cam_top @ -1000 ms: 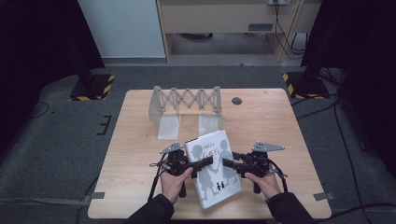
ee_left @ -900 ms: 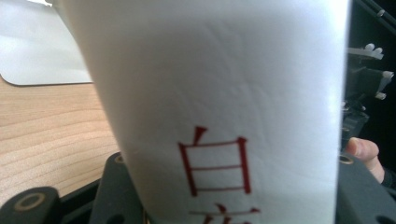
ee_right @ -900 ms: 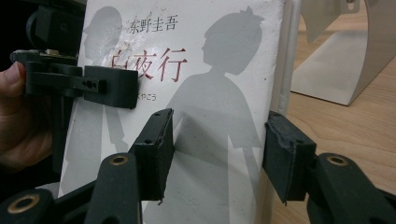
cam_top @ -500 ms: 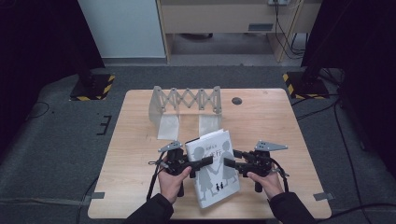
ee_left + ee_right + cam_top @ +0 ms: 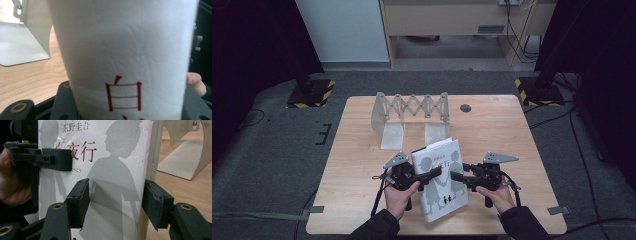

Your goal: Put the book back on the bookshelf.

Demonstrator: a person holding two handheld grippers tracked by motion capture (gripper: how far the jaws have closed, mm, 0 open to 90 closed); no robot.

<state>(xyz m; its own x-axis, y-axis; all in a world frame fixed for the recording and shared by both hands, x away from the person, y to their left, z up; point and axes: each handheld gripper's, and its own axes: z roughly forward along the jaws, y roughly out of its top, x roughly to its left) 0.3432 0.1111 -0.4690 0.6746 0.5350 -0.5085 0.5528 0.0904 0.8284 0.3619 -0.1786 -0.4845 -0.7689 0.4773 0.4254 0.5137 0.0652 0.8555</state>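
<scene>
Now tilted slightly differently than a second ago, white book [image 5: 441,181] upright on wooden surface [image 5: 357,165], near bookend rack [image 5: 411,119]. Left gripper [image 5: 433,173] fingers just reopened a touch, clamped across spine. Right gripper [image 5: 458,176] fingers just closing, half-wide, astride cover and page edge.

Lab: black curtains [image 5: 257,45], hazard-taped stand bases [image 5: 311,94].

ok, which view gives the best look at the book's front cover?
The right gripper view: the book shows its title and grey silhouettes up close. The high view shows the whole book, small. The left gripper view shows its white spine with one red character.
</scene>
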